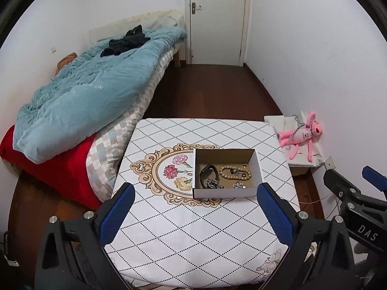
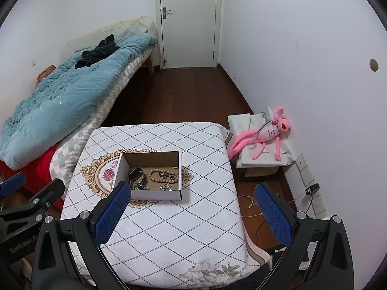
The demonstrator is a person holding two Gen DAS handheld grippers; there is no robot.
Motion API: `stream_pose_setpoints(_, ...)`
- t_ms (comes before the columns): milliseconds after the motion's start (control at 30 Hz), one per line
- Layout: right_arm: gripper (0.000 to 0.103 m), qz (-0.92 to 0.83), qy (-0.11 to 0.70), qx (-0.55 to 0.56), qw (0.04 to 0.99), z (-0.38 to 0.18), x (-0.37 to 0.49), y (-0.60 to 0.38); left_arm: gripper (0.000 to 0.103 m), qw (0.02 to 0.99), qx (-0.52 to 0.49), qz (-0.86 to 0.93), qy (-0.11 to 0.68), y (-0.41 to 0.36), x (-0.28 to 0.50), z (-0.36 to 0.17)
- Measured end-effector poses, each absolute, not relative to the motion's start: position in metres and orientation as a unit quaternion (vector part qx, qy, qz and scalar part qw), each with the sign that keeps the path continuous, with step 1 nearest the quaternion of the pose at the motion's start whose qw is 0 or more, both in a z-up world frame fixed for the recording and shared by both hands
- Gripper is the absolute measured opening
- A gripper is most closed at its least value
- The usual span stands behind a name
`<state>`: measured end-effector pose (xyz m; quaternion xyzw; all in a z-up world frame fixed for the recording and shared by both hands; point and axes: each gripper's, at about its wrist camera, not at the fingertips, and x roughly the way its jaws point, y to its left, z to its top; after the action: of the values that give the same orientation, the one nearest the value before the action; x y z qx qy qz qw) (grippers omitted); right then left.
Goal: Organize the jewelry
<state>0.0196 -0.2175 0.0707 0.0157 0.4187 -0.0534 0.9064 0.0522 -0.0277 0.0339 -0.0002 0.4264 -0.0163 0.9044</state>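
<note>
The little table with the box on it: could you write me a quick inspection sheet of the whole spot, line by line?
Surface: table under a white diamond-pattern cloth with a flower medallion.
Job's things: open cardboard box holding a bead bracelet, a dark band, a silver chain and small silver pieces.
Clutter: nothing seen on the cloth outside the box.
Grippers: left gripper and right gripper both open, empty, held back from the box.
Cables: thin cord on the floor; plug in the wall sockets.
Surroundings: bed with blue quilt, pink plush toy on a side box, closed door.
</note>
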Motion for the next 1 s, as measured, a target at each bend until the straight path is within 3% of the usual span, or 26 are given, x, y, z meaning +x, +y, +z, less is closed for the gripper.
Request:
stream_pose_setpoints(267,0.103,-0.060,0.451,0.008,0.890,0.045,0.061,-0.220,0.103,0.883,-0.003,-0.013,0.470,-0.029,0.086,0.009)
stream_pose_setpoints(1000,0.103,-0.052,0.503,-0.001,0.863,0.006,0.103,-0.220,0.103,0.867,0.006,-0.010,0.498,-0.033,0.112,-0.010)
